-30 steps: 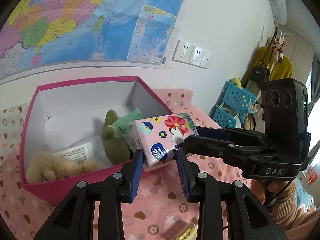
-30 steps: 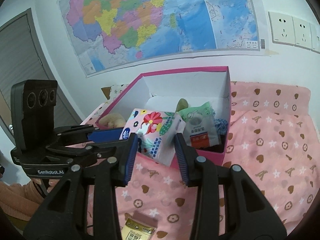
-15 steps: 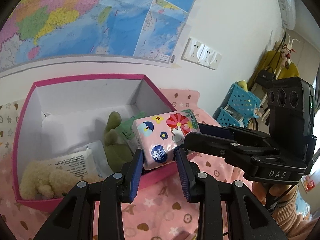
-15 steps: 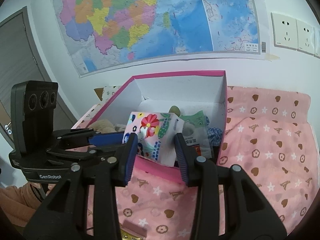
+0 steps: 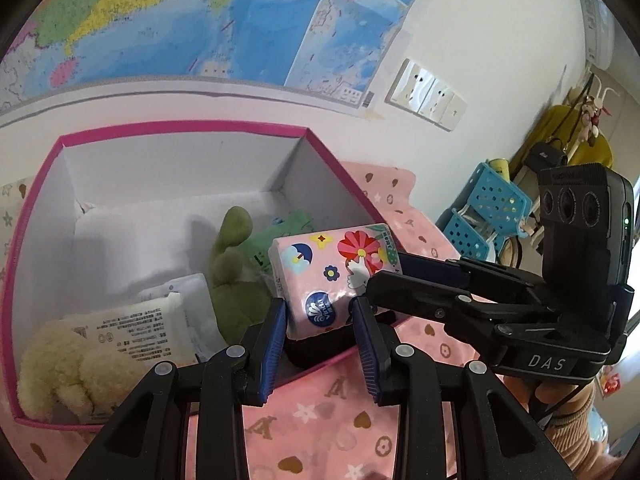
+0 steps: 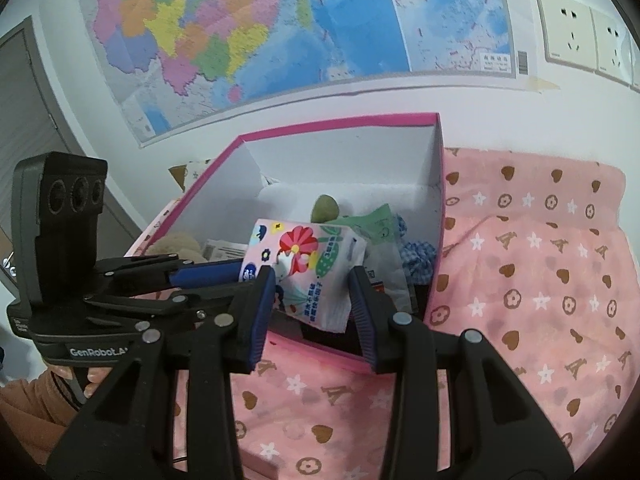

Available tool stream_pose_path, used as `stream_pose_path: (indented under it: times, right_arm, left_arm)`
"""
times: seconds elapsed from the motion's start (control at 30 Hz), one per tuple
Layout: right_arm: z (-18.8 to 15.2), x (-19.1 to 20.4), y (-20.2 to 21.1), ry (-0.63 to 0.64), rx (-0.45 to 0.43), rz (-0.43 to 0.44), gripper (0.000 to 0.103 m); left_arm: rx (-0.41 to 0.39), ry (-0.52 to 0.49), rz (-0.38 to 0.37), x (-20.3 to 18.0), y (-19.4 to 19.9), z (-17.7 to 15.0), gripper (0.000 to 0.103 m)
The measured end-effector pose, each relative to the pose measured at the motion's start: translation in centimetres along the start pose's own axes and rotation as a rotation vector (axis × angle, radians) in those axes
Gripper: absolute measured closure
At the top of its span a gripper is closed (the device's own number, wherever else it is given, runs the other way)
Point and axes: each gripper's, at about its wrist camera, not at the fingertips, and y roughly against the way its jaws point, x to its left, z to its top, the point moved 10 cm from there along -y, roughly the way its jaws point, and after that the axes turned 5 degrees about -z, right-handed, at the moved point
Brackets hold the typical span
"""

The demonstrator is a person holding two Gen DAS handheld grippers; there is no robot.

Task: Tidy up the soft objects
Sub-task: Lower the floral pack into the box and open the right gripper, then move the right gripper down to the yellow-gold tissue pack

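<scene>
Jaws: both grippers clamp tissue pack point(image 5: 328, 276) (Vinda logo) | bodies read "DAS", "GenRobot.AI"

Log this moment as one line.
phase: placing | held: tissue pack | left gripper: shut on pack | right gripper: shut on pack | over: pink box

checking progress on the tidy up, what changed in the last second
Both tongs, left tongs and right tongs, carried the flowered tissue pack forward and a little down, from over the near rim of the pink box to above its inside. Both stayed clamped on the pack. The plush toys and packets in the box did not shift.
</scene>
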Motion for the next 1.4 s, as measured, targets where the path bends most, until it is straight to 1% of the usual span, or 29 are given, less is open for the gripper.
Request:
stream_pose_path:
  times: [0.07, 0.17, 0.33, 0.37, 0.5, 0.63, 0.77, 0.83, 0.97, 1.03, 1.1, 1.27, 1.4]
  right_arm:
    - [-0.1, -0.3, -0.3, -0.011, 0.007, -0.012, 0.062]
    - [-0.1, -1.1, -0.4, -0.038, 0.009, -0.033, 0.055]
    - [-0.2, -1.4, 0.5, -0.054, -0.011, -0.023, 0.055]
    - [-0.3, -1.4, 0.7, -0.053, -0.013, -0.02, 0.054]
    - [-0.7, -1.0, 1.3, -0.044, -0.019, -0.012, 0.054]
    - [-1.3, -0.2, 2.4, -0.037, -0.03, 0.016, 0.054]
    - [-2.0, 1.4, 4.2, -0.021, -0.047, 0.072, 0.054]
    - [-2.5, 2.1, 4.9, -0.016, -0.052, 0.097, 0.054]
    - [-3.9, 3.4, 6.5, 0.007, -0.055, 0.125, 0.054]
    - [-4.9, 3.9, 7.3, 0.003, -0.051, 0.15, 0.053]
    - [-6.0, 4.3, 7.9, -0.001, -0.042, 0.162, 0.051]
    - [-9.0, 4.9, 8.6, -0.006, 0.004, 0.157, 0.05]
    - [-11.8, 5.3, 8.5, 0.002, 0.065, 0.149, 0.05]
  left_arm:
    - [0.008, 0.008, 0.004, 0.3, -0.3, 0.1, 0.07]
    - [0.011, 0.026, 0.012, 0.8, -0.5, 0.2, 0.07]
    - [0.005, 0.03, 0.032, 1.4, -0.2, 0.0, 0.07]
    - [0.002, 0.026, 0.036, 1.5, -0.1, 0.0, 0.068]
    - [-0.026, -0.003, 0.05, 1.2, 0.9, -0.2, 0.061]
    - [-0.069, -0.051, 0.063, 0.4, 2.4, -0.5, 0.054]
    - [-0.106, -0.108, 0.076, -0.9, 4.2, -1.2, 0.052]
    - [-0.114, -0.136, 0.092, -1.5, 4.8, -1.8, 0.049]
    - [-0.105, -0.154, 0.097, -2.5, 5.6, -3.8, 0.044]
    - [-0.098, -0.172, 0.118, -2.6, 5.8, -4.8, 0.044]
    - [-0.088, -0.173, 0.11, -2.9, 6.0, -5.8, 0.043]
    - [-0.067, -0.17, 0.096, -3.2, 6.2, -7.6, 0.043]
    - [-0.046, -0.168, 0.084, -3.3, 5.8, -9.0, 0.043]
